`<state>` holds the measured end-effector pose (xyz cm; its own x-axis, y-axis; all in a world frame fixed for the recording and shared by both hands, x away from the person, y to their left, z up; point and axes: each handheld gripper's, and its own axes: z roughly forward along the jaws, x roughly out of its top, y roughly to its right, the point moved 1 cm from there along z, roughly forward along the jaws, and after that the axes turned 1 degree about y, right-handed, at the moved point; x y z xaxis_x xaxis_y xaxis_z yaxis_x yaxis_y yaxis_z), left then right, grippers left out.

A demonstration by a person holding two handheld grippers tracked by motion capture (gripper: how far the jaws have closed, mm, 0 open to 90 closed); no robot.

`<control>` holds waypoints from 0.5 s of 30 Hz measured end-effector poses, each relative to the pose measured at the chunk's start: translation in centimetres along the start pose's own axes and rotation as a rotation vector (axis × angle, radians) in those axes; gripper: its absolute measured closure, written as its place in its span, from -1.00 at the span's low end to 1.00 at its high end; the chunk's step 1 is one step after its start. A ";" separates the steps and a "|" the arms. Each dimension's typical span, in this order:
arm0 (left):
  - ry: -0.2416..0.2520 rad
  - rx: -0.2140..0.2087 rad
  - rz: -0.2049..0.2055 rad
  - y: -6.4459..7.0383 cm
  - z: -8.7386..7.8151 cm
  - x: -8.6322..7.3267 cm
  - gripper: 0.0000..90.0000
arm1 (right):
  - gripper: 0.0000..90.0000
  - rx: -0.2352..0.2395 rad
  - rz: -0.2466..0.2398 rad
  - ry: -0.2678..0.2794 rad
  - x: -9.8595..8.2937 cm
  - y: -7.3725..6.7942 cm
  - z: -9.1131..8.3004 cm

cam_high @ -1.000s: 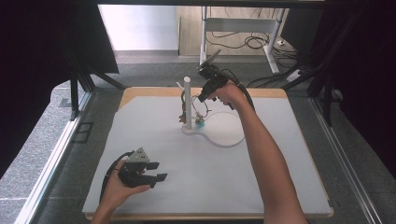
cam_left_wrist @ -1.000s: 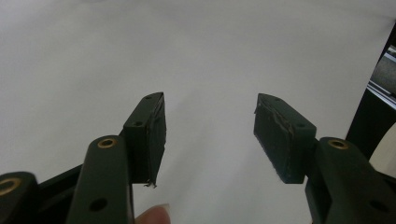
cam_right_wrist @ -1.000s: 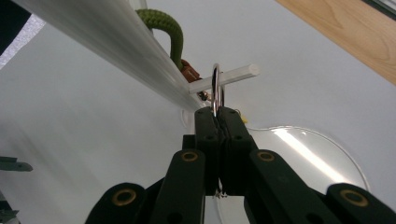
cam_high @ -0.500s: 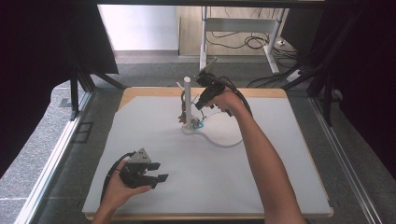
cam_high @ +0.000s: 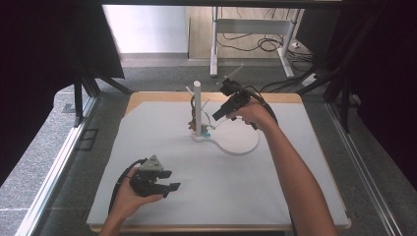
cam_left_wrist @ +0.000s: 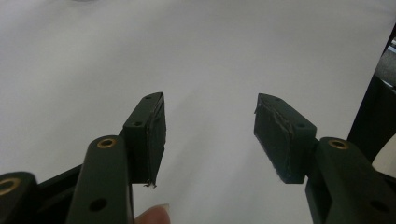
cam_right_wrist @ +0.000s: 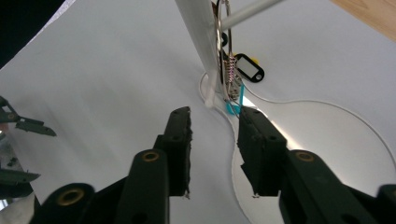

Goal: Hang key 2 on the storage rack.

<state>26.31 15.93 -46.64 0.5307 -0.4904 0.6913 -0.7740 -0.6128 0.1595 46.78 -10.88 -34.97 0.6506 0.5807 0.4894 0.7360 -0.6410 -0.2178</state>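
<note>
Glossy white plastic stand point(cam_right_wrist: 201, 44), metal keyring point(cam_right_wrist: 224, 28) — matt table point(cam_high: 255, 187)

The stand point(cam_right_wrist: 198, 42) is white, on a white sheet point(cam_high: 206, 187) over a tan wooden table point(cam_high: 147, 97). A black tag point(cam_right_wrist: 250, 69), a silver chain point(cam_right_wrist: 229, 70) and a turquoise loop point(cam_right_wrist: 233, 106) hang there. Both grippers point(cam_left_wrist: 210, 135) point(cam_right_wrist: 215, 144) are black.

A wooden table point(cam_high: 147, 97) carries a white sheet point(cam_high: 196, 172) that covers nearly all of its top, leaving a strip of bare wood along the far edge and thin margins at the sides. On the sheet, toward the far middle, rests a white stand point(cam_high: 197, 105) whose upright post rises from a flat base point(cam_high: 238, 142) that widens into a round disc on the right. The left gripper point(cam_high: 167, 184) rests low near the sheet's near left corner.
</note>
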 end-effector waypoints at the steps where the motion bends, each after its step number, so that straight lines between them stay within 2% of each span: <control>1: 0.001 -0.002 -0.001 0.0 0.0 0.0 -0.02 | 0.38 -0.001 0.001 0.011 -0.4 0.1 -0.3; 9: 0.015 0.002 0.010 -0.4 -0.3 0.7 -0.02 | 0.20 -0.008 -0.006 0.108 -4.8 1.0 -2.7; 15: 0.014 0.010 -0.007 -0.9 -0.3 0.3 -0.02 | 0.17 -0.018 -0.016 0.176 -9.0 1.5 -3.9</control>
<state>27.02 16.52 -46.33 0.5313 -0.4770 0.7001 -0.7665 -0.6227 0.1575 41.27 -19.06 -36.38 0.5946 0.4954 0.6332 0.7416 -0.6421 -0.1941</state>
